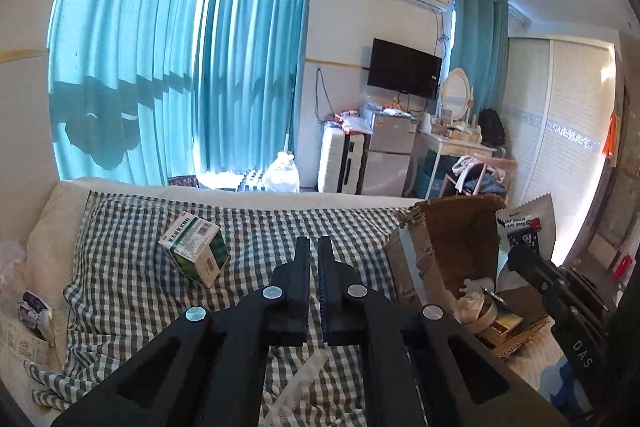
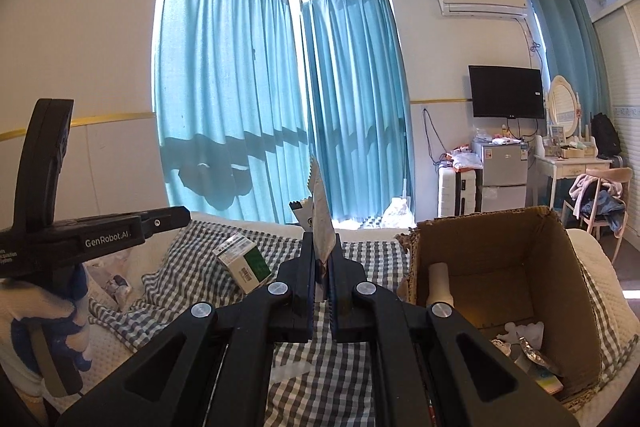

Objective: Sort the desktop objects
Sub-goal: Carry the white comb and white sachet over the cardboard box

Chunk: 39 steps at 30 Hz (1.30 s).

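Snack packet (image 2: 320, 215) clamped upright in right hand-held gripper (image 2: 320, 267); cardboard box (image 2: 500, 267) lies just right of it; left hand-held gripper (image 1: 314, 247) closed, empty.

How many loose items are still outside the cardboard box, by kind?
Green and white cartons on the checked cloth: 1
Foil snack packets held in the right gripper: 1
Total: 2
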Available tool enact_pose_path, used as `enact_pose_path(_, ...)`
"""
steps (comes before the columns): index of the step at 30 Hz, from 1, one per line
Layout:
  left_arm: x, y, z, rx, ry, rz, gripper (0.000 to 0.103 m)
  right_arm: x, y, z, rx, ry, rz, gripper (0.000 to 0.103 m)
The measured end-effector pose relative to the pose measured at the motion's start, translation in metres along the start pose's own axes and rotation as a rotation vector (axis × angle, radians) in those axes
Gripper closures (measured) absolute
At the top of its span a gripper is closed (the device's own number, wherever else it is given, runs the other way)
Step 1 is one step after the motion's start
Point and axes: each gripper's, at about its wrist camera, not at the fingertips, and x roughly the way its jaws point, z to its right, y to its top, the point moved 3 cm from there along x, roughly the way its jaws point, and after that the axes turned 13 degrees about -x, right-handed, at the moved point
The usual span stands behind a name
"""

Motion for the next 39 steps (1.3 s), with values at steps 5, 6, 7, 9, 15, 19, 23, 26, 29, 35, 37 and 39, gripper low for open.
enact_pose_path(5,0.038,-0.028,0.013,0.057,-0.023,-0.15,0.087,-0.011,0.0,0.013,0.014,-0.02,0.014,0.099)
enact_pose_path(6,0.052,-0.038,0.013,0.067,-0.014,-0.2,0.066,-0.015,0.001,0.016,0.017,-0.026,0.017,0.099)
enact_pose_path(7,0.069,-0.052,0.012,0.08,0.006,-0.259,0.036,-0.018,0.002,0.019,0.019,-0.031,0.021,0.099)
enact_pose_path(9,0.106,-0.086,0.006,0.117,0.043,-0.393,0.026,-0.023,0.005,0.024,0.018,-0.041,0.029,0.099)
enact_pose_path(15,0.186,-0.193,-0.026,0.267,0.269,-0.736,0.026,-0.043,0.014,0.039,0.027,-0.081,0.059,0.098)
enact_pose_path(19,0.19,-0.207,-0.032,0.264,0.295,-0.726,0.062,-0.053,0.018,0.051,0.044,-0.101,0.079,0.098)
enact_pose_path(23,0.173,-0.176,-0.033,0.121,0.208,-0.637,0.077,-0.06,0.015,0.062,0.057,-0.108,0.084,0.098)
enact_pose_path(26,0.151,-0.149,-0.023,0.054,0.145,-0.522,0.077,-0.063,0.015,0.069,0.066,-0.116,0.085,0.098)
enact_pose_path(29,0.107,-0.108,0.006,0.037,0.006,-0.358,0.077,-0.068,0.015,0.074,0.067,-0.131,0.089,0.098)
enact_pose_path(35,0.017,-0.018,0.087,0.048,-0.205,-0.069,0.077,-0.08,0.014,0.092,0.081,-0.178,0.087,0.098)
enact_pose_path(37,0.003,-0.002,0.106,0.062,-0.244,-0.018,0.077,-0.085,0.013,0.098,0.082,-0.199,0.085,0.098)
enact_pose_path(39,-0.007,0.006,0.129,0.088,-0.28,0.016,0.077,-0.091,0.012,0.106,0.085,-0.224,0.082,0.098)
